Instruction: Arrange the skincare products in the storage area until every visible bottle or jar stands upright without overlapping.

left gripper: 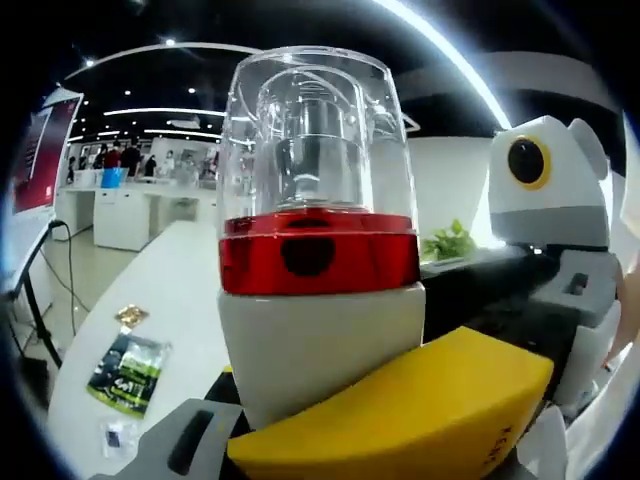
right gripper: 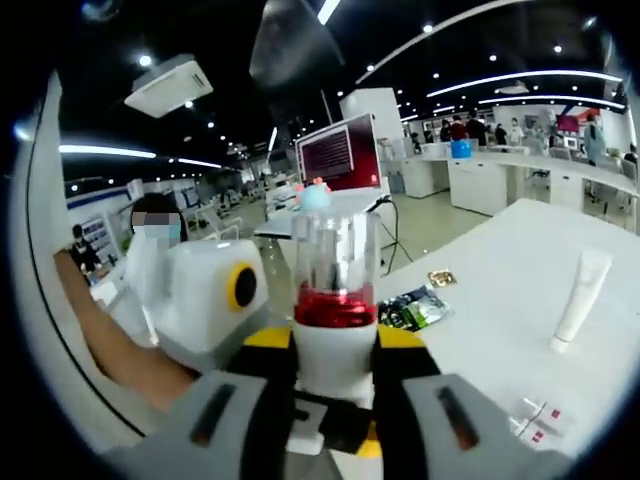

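So the bottle [right gripper: 336, 300], white body with a red band and a clear cap, is up off the table and upright, and both grippers have it. In the right gripper view the right gripper [right gripper: 335, 410] has its jaws pressed against the white base from both sides, with the bottle at 12 o'clock from them. The left gripper [left gripper: 330, 430] pinches the same bottle [left gripper: 318, 230] low on the body, yellow jaw at 5 o'clock of it and a grey one at 7 o'clock. Progress-wise I'd call it early to middling: this one still has to be set down standing. A white tube [right gripper: 582, 298] lies flat on the white table [right gripper: 500, 270] out at 3 o'clock, so that probably needs standing up too. Some sachets [right gripper: 412, 308] are scattered near the middle.
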The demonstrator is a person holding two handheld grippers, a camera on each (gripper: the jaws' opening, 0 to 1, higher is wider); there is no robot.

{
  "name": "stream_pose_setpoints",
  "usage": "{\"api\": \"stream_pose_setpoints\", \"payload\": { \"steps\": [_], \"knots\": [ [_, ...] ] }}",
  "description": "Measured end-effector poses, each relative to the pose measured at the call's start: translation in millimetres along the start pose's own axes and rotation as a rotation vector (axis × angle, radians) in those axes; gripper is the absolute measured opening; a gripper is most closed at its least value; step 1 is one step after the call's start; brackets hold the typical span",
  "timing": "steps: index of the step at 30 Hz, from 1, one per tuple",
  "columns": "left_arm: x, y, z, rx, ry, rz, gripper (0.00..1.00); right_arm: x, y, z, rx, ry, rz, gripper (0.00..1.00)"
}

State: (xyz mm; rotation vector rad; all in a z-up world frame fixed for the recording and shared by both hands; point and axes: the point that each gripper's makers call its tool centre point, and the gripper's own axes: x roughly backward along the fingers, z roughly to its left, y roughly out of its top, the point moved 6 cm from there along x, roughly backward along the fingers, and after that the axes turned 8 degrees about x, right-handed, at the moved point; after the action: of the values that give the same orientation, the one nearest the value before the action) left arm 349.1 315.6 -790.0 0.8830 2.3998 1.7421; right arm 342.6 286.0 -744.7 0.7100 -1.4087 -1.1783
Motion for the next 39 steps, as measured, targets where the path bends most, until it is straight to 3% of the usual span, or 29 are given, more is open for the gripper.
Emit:
{"api": "stream_pose_setpoints", "payload": {
  "steps": [1,4,7,14,17,18,21,25,32,34,39],
  "knots": [
    [0,-0.7,1.9,-0.065,0.002,0.017,0.4,0,-0.8,0,-0.004,0.003,0.0,0.28],
    [2,-1.8,1.9,-0.076,-0.005,0.013,0.4,-2,-2.7,1,-0.02,0.028,0.011,0.28],
    [1,-9.0,7.5,-0.156,-0.009,0.055,0.4,-4,-7.9,-1,-0.036,0.049,0.055,0.28],
    [-19,-35.2,15.6,-0.203,-0.109,0.16,0.4,-8,-34.4,-15,-0.125,0.051,0.201,0.29],
    [-30,-46.9,16.3,-0.211,-0.142,0.18,0.4,-9,-45.6,-23,-0.111,0.053,0.271,0.3],
    [-34,-52.2,13.3,-0.188,-0.193,0.195,0.4,-7,-50.1,-25,-0.118,0.051,0.307,0.3],
    [-40,-58.6,15.4,-0.24,-0.202,0.206,0.4,-8,-57.1,-28,-0.112,0.04,0.33,0.3],
    [-46,-70.5,15.8,-0.242,-0.25,0.221,0.39,-9,-66.7,-29,-0.1,0.028,0.396,0.31],
    [-48,-88.9,14.1,-0.305,-0.343,0.241,0.39,-9,-79.2,-26,-0.094,0.041,0.461,0.32],
    [-49,-95.1,14.0,-0.337,-0.357,0.272,0.39,-9,-79.1,-25,-0.094,0.045,0.462,0.34],
    [-54,-102.6,11.8,-0.319,-0.39,0.3,0.39,-12,-82.2,-25,-0.057,0.056,0.487,0.36]
  ]
}}
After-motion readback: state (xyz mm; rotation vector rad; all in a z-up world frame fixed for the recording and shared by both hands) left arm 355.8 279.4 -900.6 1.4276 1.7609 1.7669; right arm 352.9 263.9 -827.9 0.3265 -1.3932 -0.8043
